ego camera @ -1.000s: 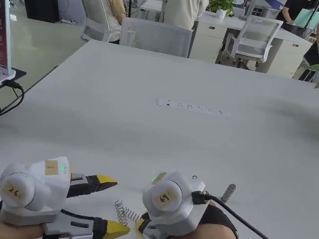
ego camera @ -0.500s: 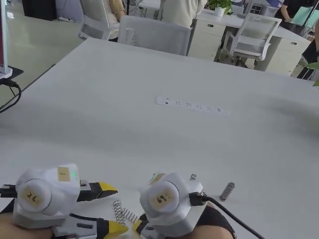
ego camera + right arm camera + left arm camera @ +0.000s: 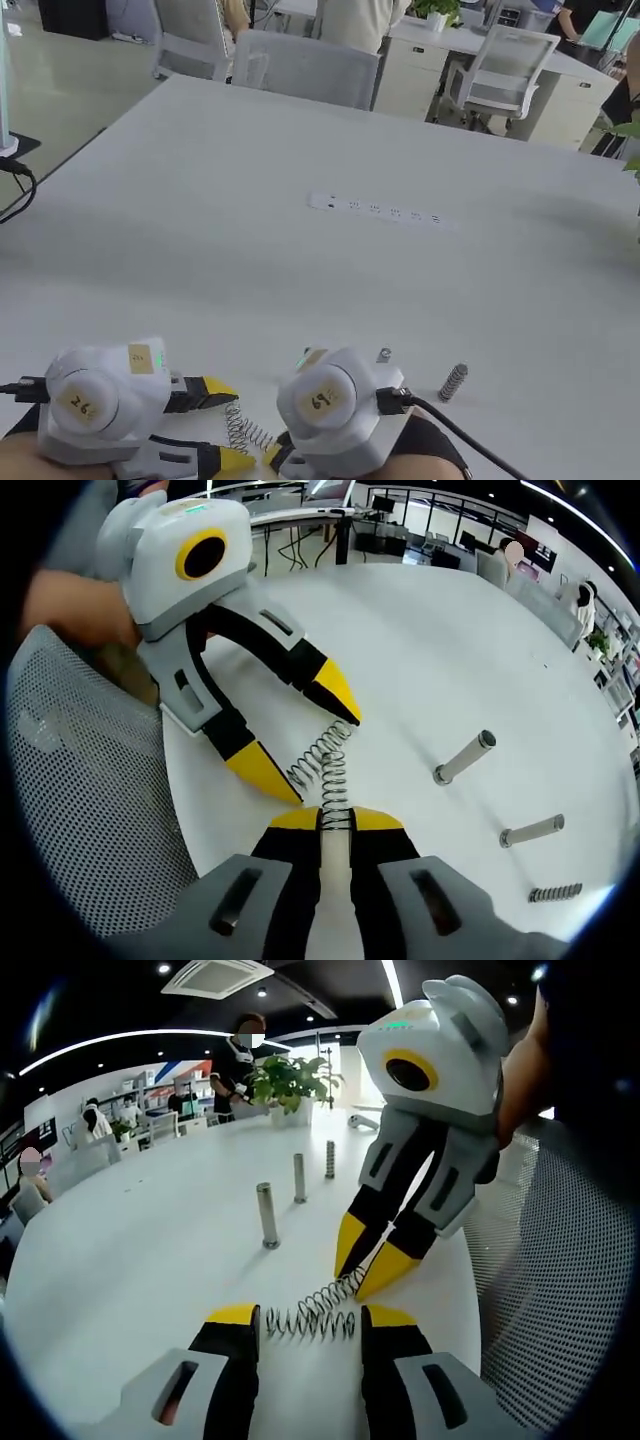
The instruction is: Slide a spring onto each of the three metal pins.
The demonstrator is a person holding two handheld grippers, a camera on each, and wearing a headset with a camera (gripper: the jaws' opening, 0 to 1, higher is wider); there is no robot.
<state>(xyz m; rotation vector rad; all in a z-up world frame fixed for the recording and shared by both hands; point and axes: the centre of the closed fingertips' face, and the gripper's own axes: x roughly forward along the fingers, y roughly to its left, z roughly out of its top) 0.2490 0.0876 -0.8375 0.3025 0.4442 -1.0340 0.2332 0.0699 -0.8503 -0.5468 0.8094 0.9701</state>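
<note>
Jaws of the right gripper [image 3: 335,823] stand pinched together on the end of a spring [image 3: 335,795], which in the right gripper view runs straight out from the yellow tips over the table [image 3: 420,660]. Across its far end lies a second spring [image 3: 305,767], touching the first. This one sits between the jaws of the left gripper [image 3: 312,1318], which are spread wide. In the left gripper view it stretches from one yellow tip towards the other, and we cannot tell whether either tip touches it. The two grippers meet nearly tip to tip at the near edge of the table, low in the head view, with both springs forming a V between them. Beyond them we count three pins standing upright in a row, apart from one another. The nearest pin [image 3: 267,1215] to the left gripper and the middle pin [image 3: 298,1177] are bare, while the far pin [image 3: 329,1159] carries a spring of its own along its visible length. In the head view we find the far pin to the right of the right gripper, apart from the two loose springs. Further up the table lies a power strip [image 3: 375,210], and a chair [image 3: 305,65] stands at the far edge.
</note>
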